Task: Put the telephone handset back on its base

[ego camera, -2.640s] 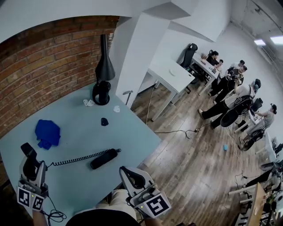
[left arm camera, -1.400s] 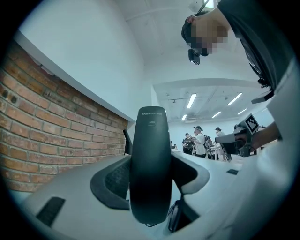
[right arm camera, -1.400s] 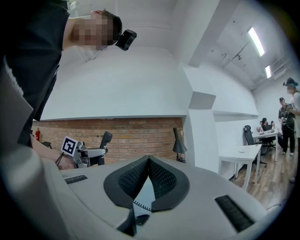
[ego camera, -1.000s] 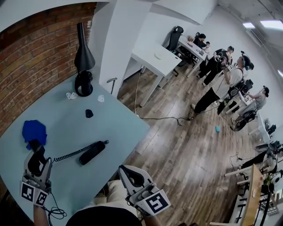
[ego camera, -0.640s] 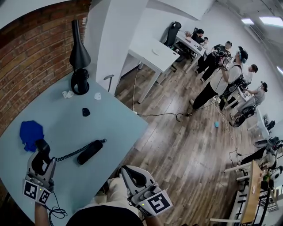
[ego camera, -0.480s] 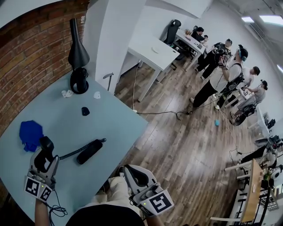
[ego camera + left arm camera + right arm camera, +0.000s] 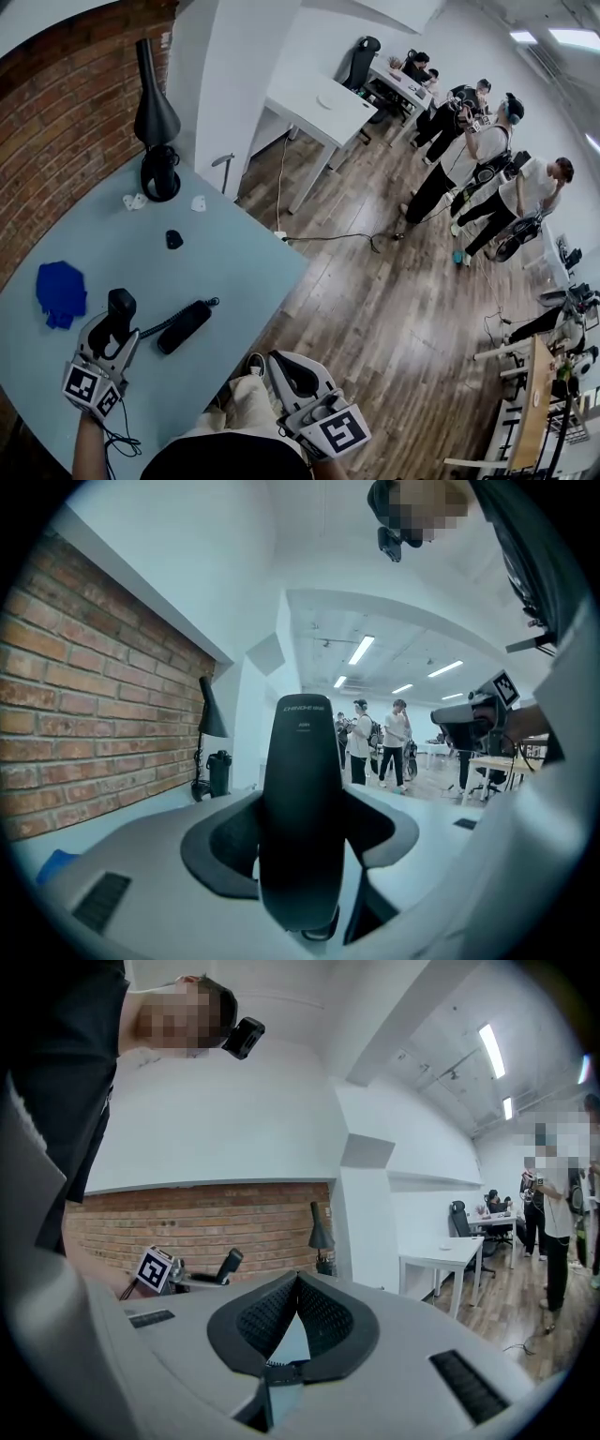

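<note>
Left gripper (image 7: 113, 324) is clamped on the upright black base (image 7: 300, 808). The handset (image 7: 184, 326) lies flat on the table (image 7: 225, 262) just right of it, cord (image 7: 156, 327) between them. Right gripper (image 7: 280, 364), jaws together and empty, is nearer the person.

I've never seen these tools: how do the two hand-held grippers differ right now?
The left hand-held gripper clamps a black phone part; the right hand-held gripper is shut on nothing. The left is over the blue table; the right is beyond its edge. Both carry marker cubes.

Head view steeply down; gripper views low, share lamp (image 7: 321, 1225)
</note>
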`<action>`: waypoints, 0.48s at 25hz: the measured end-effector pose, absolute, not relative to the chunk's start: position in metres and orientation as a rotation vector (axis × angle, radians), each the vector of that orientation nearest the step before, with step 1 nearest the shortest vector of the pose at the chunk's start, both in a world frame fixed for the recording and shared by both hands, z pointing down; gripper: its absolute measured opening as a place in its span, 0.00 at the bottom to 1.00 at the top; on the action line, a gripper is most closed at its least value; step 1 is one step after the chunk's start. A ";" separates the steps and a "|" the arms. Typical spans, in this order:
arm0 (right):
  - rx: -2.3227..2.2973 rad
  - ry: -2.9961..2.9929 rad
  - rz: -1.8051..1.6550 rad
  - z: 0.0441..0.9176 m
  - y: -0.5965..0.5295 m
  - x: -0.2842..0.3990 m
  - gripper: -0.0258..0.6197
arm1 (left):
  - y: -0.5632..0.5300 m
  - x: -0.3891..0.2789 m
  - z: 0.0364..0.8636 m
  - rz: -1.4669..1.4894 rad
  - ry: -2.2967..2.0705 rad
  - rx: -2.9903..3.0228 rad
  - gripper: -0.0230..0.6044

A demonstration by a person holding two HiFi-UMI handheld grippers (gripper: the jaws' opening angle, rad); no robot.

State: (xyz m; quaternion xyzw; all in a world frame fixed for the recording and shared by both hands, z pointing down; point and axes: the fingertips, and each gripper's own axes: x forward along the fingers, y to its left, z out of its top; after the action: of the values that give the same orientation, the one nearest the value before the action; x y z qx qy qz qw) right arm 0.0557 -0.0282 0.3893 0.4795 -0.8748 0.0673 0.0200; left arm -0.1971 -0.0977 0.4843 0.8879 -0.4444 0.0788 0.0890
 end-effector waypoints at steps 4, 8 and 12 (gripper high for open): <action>1.481 -2.720 0.206 0.389 -0.040 0.058 0.06 | -0.102 -0.186 0.502 0.298 -1.280 2.624 0.48; 1.466 -2.731 0.217 0.391 -0.051 0.057 0.06 | -0.103 -0.175 0.526 0.375 -1.217 2.589 0.48; 1.439 -2.726 0.207 0.394 -0.058 0.057 0.06 | -0.101 -0.164 0.547 0.470 -1.162 2.555 0.48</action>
State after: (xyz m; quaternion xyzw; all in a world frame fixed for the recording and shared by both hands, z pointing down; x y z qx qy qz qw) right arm 0.0571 -0.0583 0.3938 0.4657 -0.8820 0.0668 0.0261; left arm -0.1642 -0.1007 0.5467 0.8880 -0.4038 0.1633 0.1474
